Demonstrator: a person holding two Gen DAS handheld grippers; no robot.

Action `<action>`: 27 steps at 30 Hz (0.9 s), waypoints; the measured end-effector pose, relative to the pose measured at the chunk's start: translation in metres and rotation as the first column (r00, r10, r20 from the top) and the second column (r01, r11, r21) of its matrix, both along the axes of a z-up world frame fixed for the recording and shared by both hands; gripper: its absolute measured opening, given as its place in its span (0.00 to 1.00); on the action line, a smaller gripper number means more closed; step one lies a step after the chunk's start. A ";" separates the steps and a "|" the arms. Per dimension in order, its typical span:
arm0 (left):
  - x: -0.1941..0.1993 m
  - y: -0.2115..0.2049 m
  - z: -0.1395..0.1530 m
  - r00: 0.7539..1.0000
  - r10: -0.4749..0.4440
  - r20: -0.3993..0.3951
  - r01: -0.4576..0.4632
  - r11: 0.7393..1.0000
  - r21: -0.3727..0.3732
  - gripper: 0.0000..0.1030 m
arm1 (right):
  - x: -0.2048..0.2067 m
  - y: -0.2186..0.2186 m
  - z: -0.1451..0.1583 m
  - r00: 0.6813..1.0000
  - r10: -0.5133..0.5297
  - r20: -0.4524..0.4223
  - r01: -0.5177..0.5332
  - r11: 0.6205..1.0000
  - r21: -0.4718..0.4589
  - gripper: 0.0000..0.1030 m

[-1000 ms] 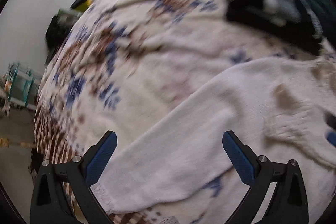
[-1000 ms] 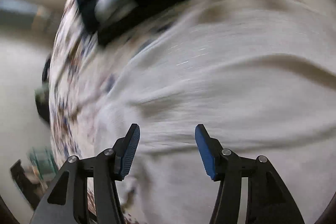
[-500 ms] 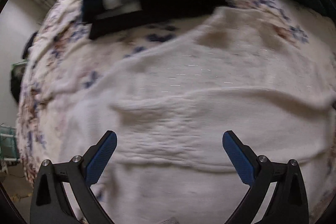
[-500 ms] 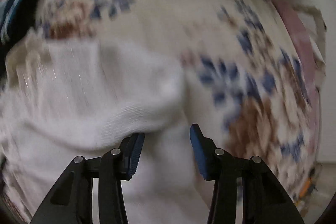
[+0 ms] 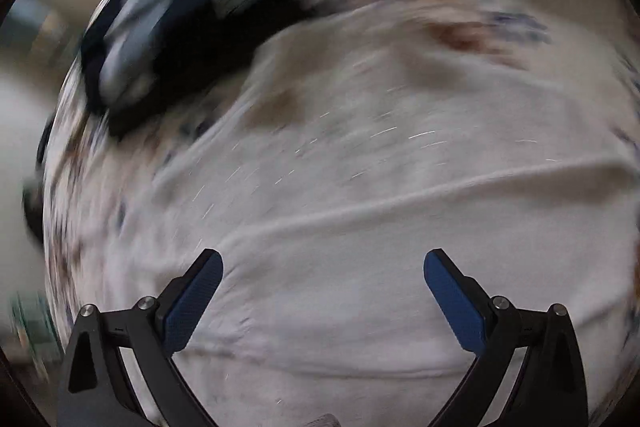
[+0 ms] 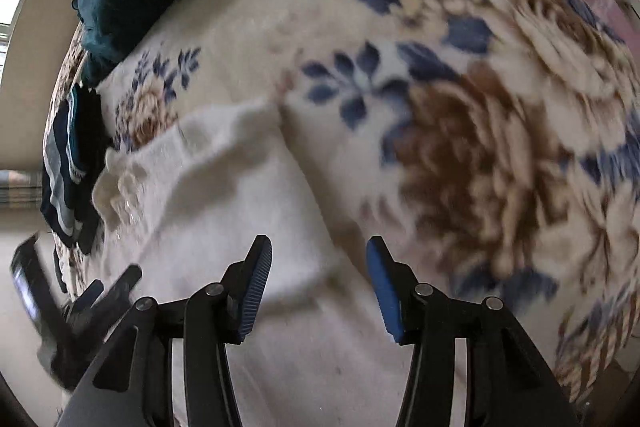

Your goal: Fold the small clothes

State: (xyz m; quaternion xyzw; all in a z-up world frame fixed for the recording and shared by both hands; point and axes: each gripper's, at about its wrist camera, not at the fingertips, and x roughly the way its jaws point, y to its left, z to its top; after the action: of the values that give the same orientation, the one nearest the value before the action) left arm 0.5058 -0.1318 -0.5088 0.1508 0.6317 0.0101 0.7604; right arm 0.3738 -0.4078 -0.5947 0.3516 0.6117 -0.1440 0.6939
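Bed blanket (image 6: 460,131) (floral), white sweater (image 5: 360,227) spread, left gripper (image 5: 323,291) released, right gripper (image 6: 318,283) opening, empty.

We see that our left hand-held gripper (image 5: 323,271) has a black frame of angular struts, with round silver screws at the joints. Its two fingers (image 5: 192,301) carry blue ribbed pads. Our right hand-held gripper (image 6: 319,259) has the same build: black struts, silver screw heads, and blue pads with fine ridges.
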 end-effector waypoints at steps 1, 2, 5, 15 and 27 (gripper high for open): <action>-0.001 0.018 0.000 0.998 0.061 0.002 -0.061 0.998 -0.009 1.00 | -0.002 0.005 -0.001 1.000 0.006 0.001 -0.006 1.000 -0.009 0.50; -0.004 0.038 0.000 0.994 0.113 0.006 -0.113 0.994 -0.011 1.00 | -0.005 0.011 0.000 1.000 0.021 0.004 -0.021 1.000 -0.023 0.50; -0.016 0.082 -0.001 0.978 0.208 0.012 -0.208 0.977 0.049 1.00 | 0.007 0.030 -0.005 0.998 0.068 0.003 -0.068 0.997 -0.028 0.50; -0.016 0.094 -0.013 0.974 0.228 0.000 -0.227 0.973 0.048 1.00 | 0.120 -0.013 -0.056 0.996 -0.087 0.010 0.085 0.989 0.117 0.30; -0.009 0.106 -0.013 0.973 0.231 0.010 -0.231 0.972 0.048 1.00 | 0.138 -0.036 -0.018 0.987 0.015 0.158 -0.019 0.999 0.026 0.40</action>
State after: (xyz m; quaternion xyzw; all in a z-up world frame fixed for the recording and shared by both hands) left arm 0.4966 -0.0260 -0.5217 0.0947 0.6429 0.1140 0.7515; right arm 0.5118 -0.4438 -0.6130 0.3663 0.5600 -0.1014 0.7362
